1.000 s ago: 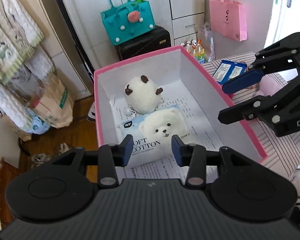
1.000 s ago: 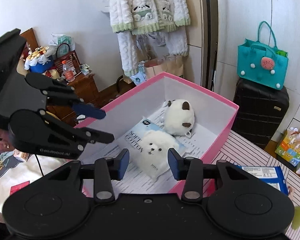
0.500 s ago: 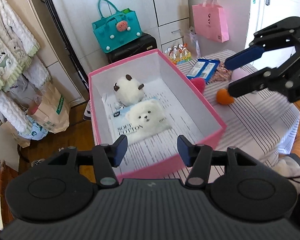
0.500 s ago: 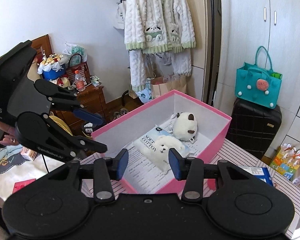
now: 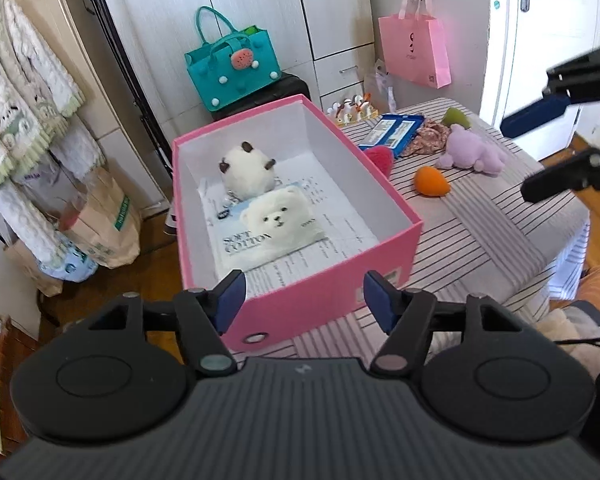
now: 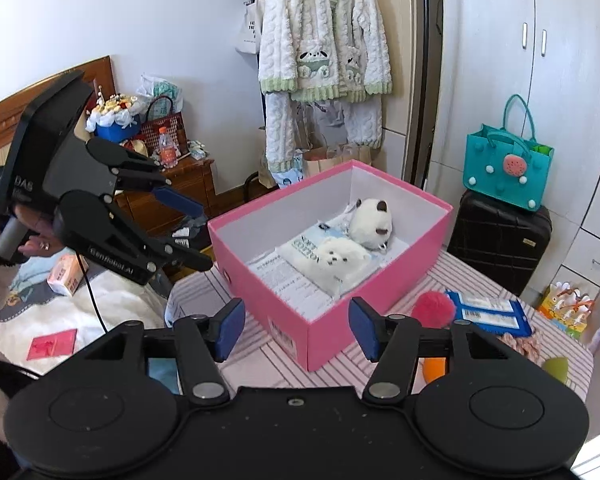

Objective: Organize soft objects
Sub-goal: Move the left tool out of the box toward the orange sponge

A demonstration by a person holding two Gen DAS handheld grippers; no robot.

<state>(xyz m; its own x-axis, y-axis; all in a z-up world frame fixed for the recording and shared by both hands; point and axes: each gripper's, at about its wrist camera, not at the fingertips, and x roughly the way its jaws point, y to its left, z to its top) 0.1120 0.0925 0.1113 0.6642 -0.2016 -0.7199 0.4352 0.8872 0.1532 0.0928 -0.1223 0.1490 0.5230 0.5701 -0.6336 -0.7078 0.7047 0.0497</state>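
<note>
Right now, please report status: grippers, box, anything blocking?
Left gripper and right gripper open, empty, jaws just widened. Pink box holds two white plush items. Nothing blocking.

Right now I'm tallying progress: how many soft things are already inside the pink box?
2: a round white plush at the far end of the pink box, and a white bear tissue pack lying just in front of it. Nothing else shows inside.

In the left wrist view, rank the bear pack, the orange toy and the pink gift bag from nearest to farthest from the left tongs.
1. Bear pack, inside the pink box, just ahead of the left tongs.
2. Orange toy, on the striped cloth, right.
3. Pink gift bag, hanging at the back.
</note>
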